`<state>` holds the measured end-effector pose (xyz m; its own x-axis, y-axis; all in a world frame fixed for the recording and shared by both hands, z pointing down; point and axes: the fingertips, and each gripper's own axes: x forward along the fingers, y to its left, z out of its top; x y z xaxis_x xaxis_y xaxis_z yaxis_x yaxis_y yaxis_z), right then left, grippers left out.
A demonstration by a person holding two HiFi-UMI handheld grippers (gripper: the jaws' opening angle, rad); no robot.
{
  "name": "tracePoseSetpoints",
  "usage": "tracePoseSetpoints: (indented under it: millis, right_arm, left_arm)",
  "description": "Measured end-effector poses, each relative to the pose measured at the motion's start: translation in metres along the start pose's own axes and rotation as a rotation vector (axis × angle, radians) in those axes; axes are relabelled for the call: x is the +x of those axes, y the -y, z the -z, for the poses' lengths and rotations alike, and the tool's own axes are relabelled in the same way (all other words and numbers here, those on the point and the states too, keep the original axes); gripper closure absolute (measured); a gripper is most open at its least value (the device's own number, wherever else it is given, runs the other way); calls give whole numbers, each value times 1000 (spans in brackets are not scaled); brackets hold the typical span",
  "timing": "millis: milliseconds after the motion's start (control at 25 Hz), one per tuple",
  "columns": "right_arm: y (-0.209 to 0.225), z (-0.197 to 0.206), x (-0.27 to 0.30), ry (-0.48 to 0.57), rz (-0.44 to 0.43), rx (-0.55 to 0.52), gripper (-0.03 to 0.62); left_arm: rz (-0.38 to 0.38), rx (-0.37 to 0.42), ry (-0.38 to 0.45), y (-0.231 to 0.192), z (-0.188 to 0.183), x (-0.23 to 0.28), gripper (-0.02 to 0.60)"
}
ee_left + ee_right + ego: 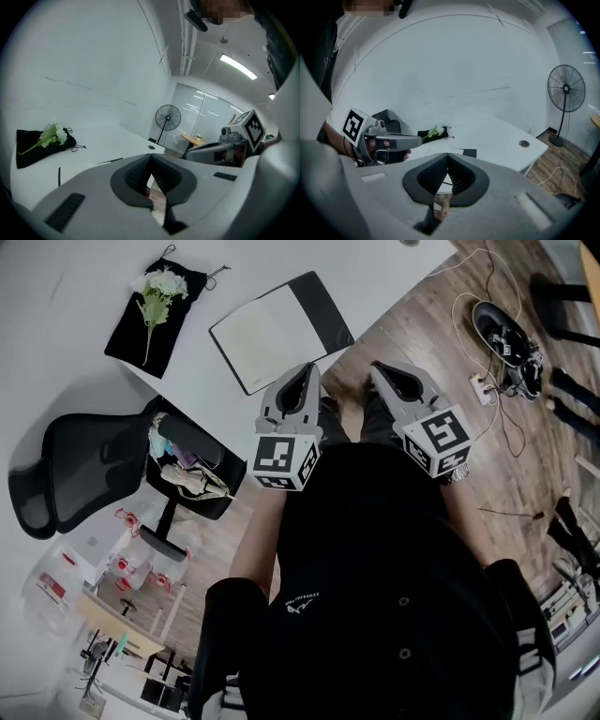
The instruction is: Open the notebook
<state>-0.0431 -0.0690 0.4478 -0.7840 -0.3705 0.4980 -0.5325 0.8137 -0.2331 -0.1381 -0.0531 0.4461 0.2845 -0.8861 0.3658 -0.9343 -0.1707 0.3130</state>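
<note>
Black flap beside a pale page: the notebook (281, 329) lies flat on the white table (75, 324), just ahead of the left claw (307, 373) and ahead-left of the right claw (386, 371). I judge it already open, though from this angle I cannot rule out a closed two-tone cover.

Both claws are clenched, pads meeting, with nothing between them. They sit side by side, short of the table edge and apart from the book.

What could go wrong:
- Going in clenched. Closed tips cannot pinch a cover or a leaf. They would only push, and the book would slide flat across the smooth top. I need to release the jaws before contact.
- Near edge. The book's closest corner sits near the table edge facing the claws. Dragging it toward me could tip it off onto the wood floor below the right claw.
- Thin paper. If it is open, a pad landing on the bare page could crease or tear it, or catch the flap and fold it shut.
- Far side. A hard shove away from the left claw sends the book toward the black pouch (150, 320) with the flowers (161, 283), beyond and left.
- One-claw work. With nothing pinning the book, it pivots under any lift.
</note>
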Motion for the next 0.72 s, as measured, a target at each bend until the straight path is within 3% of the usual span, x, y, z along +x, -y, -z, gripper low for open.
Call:
tracePoseSetpoints:
  millis: [240,720]
  right_arm:
    - [-6,-22,-4,53,-13,-10,594]
    - [-17,-107,-37,257,-29,-84,594]
  left_arm:
    - [-11,-1,68,-2,-28,-14,577]
    - [-5,70,217,3,-104,-34,577]
